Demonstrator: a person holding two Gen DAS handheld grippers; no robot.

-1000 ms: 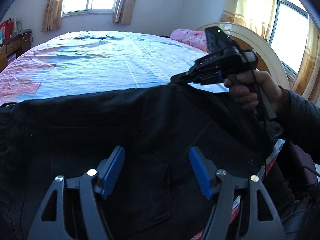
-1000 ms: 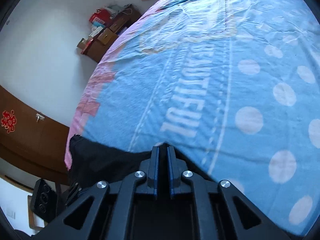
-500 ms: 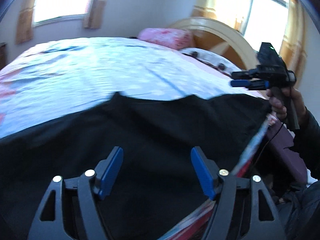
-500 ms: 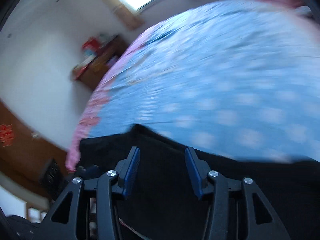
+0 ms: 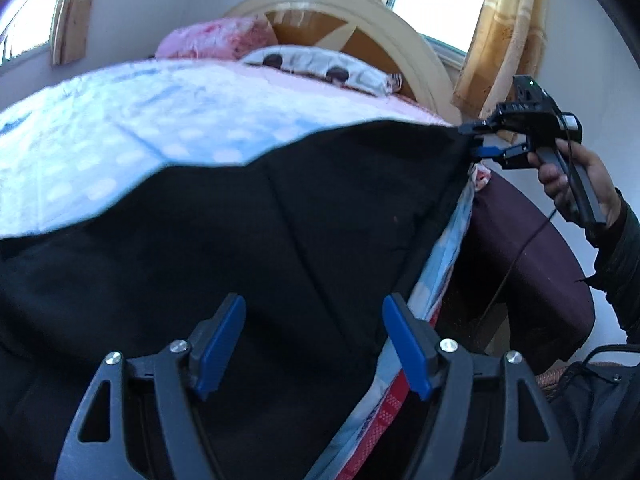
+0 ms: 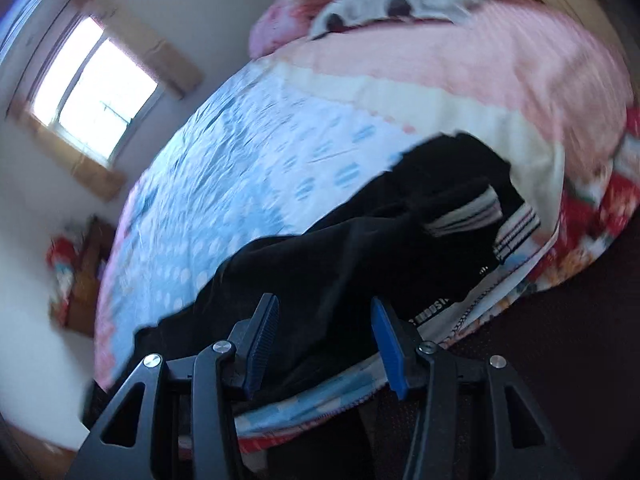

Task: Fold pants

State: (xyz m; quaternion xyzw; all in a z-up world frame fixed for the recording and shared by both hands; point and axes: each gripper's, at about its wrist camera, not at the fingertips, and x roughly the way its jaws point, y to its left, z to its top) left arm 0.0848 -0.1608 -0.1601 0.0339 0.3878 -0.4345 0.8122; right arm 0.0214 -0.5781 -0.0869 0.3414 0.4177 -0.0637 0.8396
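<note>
Black pants lie spread along the near edge of the bed. In the right wrist view the pants run away from me, with striped white bands at their far end. My left gripper is open and empty just above the cloth. My right gripper is open and empty over the near part of the pants. In the left wrist view it shows at the pants' far right corner, jaws apart.
The bed has a blue dotted sheet with a pink end, pillows and a round wooden headboard. A dark chair seat stands to the right of the bed. A window and low furniture are on the far side.
My right gripper has let go of the pants and opened, then swung right towards the pants' other end. The left gripper stayed open and turned right along the pants.
</note>
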